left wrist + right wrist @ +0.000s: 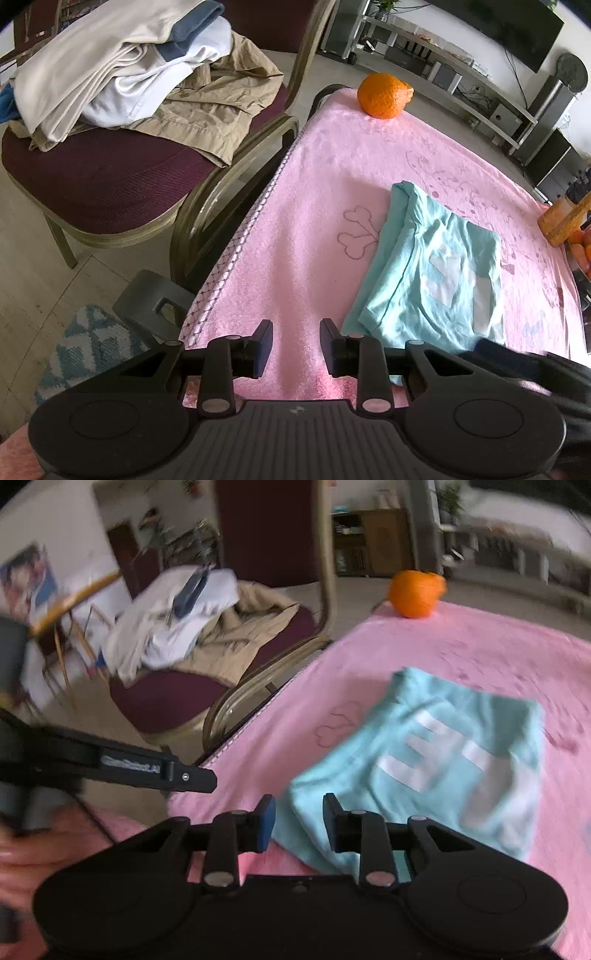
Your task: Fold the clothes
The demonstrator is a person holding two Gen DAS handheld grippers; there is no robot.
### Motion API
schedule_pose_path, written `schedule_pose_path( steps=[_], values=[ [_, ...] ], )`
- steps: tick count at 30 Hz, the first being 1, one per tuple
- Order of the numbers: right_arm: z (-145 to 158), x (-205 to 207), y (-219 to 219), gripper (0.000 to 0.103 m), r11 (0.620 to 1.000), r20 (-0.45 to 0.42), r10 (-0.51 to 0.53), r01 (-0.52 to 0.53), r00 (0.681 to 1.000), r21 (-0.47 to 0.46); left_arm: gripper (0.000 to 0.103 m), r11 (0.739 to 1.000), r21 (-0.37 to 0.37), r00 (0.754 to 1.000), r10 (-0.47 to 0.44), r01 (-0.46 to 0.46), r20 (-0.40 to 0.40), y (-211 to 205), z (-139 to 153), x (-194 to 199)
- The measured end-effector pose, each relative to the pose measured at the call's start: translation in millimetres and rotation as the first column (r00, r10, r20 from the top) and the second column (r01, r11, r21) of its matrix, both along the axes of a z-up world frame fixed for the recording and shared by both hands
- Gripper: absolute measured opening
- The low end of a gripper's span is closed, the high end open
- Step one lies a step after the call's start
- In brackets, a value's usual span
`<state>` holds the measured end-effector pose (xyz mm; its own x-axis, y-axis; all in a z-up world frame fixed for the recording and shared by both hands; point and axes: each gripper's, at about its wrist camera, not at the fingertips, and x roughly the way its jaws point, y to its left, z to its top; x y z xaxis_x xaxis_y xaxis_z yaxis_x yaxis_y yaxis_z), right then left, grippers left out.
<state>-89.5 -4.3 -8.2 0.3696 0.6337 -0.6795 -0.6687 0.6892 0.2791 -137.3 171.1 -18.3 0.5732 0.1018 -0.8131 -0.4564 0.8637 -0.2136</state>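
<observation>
The light blue shirt [436, 269] lies folded into a compact rectangle on the pink towel [325, 184] that covers the table, its white lettering facing up. It sits toward the near right part of the towel, well apart from the orange [384, 95] at the far edge.

The left gripper [296, 347] hangs over bare towel just beside the shirt's near left corner, jaws parted, nothing between them. The right gripper [299, 823] is above the shirt's near edge, jaws likewise parted; cloth shows beyond the gap, but the pads do not appear to press on it. The right-hand view is blurred, so fine contact cannot be confirmed. The left tool's arm and the hand [44, 842] holding it show at that view's left edge.

Judgement: the fold of this shirt looks finished or very nearly so, and the shirt is released. A heap of unfolded clothes [140, 74], white, blue and tan, waits on the maroon chair [92, 184] to the left of the table.

The next move would likely be either to set the folded shirt aside or to fetch a garment from the chair. Fetching calls for a reach off the table, a grip on one layer only, and enough free towel to spread it flat.
</observation>
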Motion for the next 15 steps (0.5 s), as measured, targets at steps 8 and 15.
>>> schedule_pose_path(
  steps=[8, 15],
  values=[
    [3, 14, -96, 0.032, 0.967, -0.091, -0.247, 0.252, 0.965, 0.044, 0.022, 0.974, 0.090, 0.978, -0.210, 0.208, 0.010, -48, -2, 31],
    [-41, 26, -85, 0.015, 0.974, -0.071, -0.226, 0.225, 0.972, -0.024, 0.018, 0.909, 0.141, 0.916, -0.374, 0.394, -0.147, -100, -34, 64]
  ],
)
